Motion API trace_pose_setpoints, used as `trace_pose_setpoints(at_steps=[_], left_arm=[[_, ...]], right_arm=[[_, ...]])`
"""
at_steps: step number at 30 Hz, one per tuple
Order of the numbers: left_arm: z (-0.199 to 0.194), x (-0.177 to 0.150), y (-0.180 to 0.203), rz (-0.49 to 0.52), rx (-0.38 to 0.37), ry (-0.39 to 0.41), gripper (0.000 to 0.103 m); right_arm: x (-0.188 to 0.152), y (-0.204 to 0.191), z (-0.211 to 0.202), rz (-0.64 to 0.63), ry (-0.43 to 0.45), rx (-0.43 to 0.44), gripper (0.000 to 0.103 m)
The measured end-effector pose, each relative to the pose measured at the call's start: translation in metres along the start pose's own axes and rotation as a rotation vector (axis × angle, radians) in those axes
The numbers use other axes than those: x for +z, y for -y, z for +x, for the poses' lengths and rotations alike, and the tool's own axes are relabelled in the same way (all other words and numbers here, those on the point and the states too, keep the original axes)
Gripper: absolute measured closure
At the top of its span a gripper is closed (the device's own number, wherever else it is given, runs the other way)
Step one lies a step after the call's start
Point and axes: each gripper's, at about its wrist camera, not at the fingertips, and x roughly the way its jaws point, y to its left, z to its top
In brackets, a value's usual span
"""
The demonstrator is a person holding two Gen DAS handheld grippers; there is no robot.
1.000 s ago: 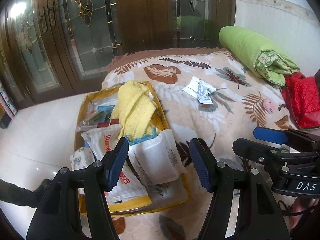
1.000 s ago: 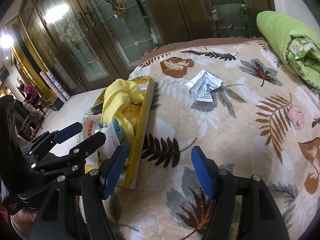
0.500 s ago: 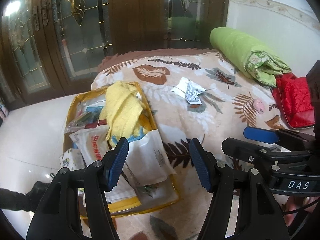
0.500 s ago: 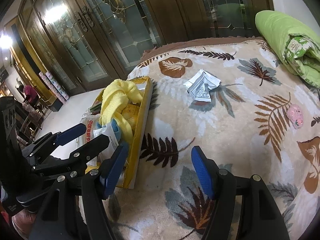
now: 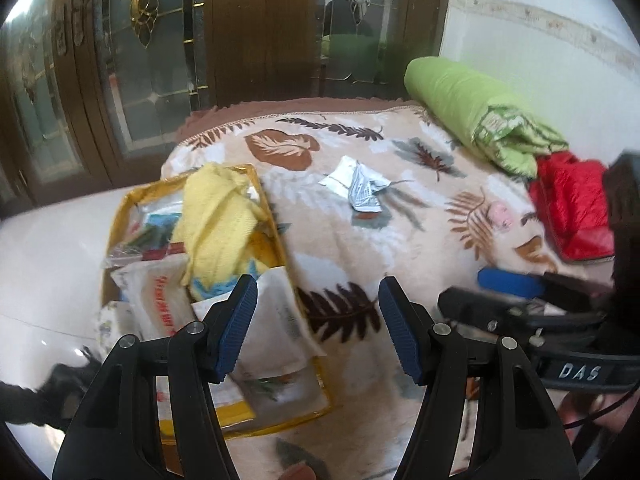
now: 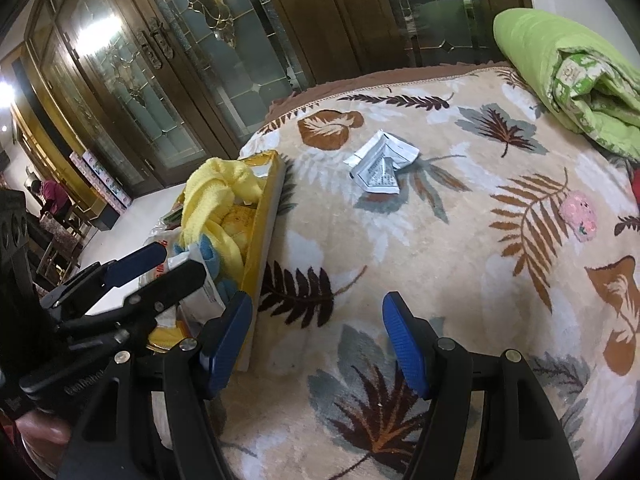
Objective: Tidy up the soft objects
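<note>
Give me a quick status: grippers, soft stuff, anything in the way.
Left gripper open, empty. Right gripper open, empty. Yellow cloth heaped in yellow bag; crumpled packet loose on blanket. Nothing blocking.

The middle of the blanket point(image 6: 432, 248) lies bare, so a gripper could pass freely from its near edge toward the far edge. A crumpled paper packet point(image 6: 380, 170) sits alone toward the far edge. The left edge is blocked by a yellow bag point(image 5: 288, 272) heaped with a yellow cloth point(image 5: 218, 220) and packets. A rolled green quilt point(image 6: 560, 68) fills the far right corner, with a red cushion point(image 5: 572, 208) just beside it along the right edge.
</note>
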Motion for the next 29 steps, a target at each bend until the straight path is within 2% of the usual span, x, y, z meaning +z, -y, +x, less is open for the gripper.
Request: trace_pose_setpoints(at_steps=[4,6,8,9,10,11,12,21,29], left_arm=[[0.005,0.002,0.001,-0.004,-0.048,-0.027,0.039],[0.004,0.000,0.007,0.035,0.000,-0.004,0.039],[0.007,-0.002,0.011,0.067,0.037,-0.021,0.039],[0.008,-0.002,0.012,0.073,0.038,-0.020,0.037],[0.007,-0.003,0.013,0.072,0.043,-0.013,0.028],[0.007,-0.003,0.012,0.068,0.047,-0.012,0.022],[0.007,-0.003,0.012,0.062,0.049,-0.010,0.021],[-0.001,-0.003,0.007,0.038,0.054,0.040,0.021],[-0.007,-0.004,0.012,0.063,0.084,0.074,0.021]], right_arm=[[-0.002,0.007,-0.002,0.016,0.000,-0.009,0.035],[-0.002,0.010,-0.002,0.027,0.001,-0.006,0.035],[-0.002,0.011,-0.003,0.031,0.003,-0.005,0.035],[-0.002,0.011,-0.002,0.031,0.002,-0.006,0.035],[-0.002,0.011,-0.002,0.030,-0.001,-0.007,0.035],[-0.003,0.011,-0.002,0.029,-0.002,-0.006,0.035],[-0.003,0.011,-0.001,0.028,-0.002,-0.007,0.035],[-0.005,0.011,0.000,0.033,-0.007,-0.005,0.035],[-0.005,0.011,0.000,0.032,-0.006,-0.006,0.035]])
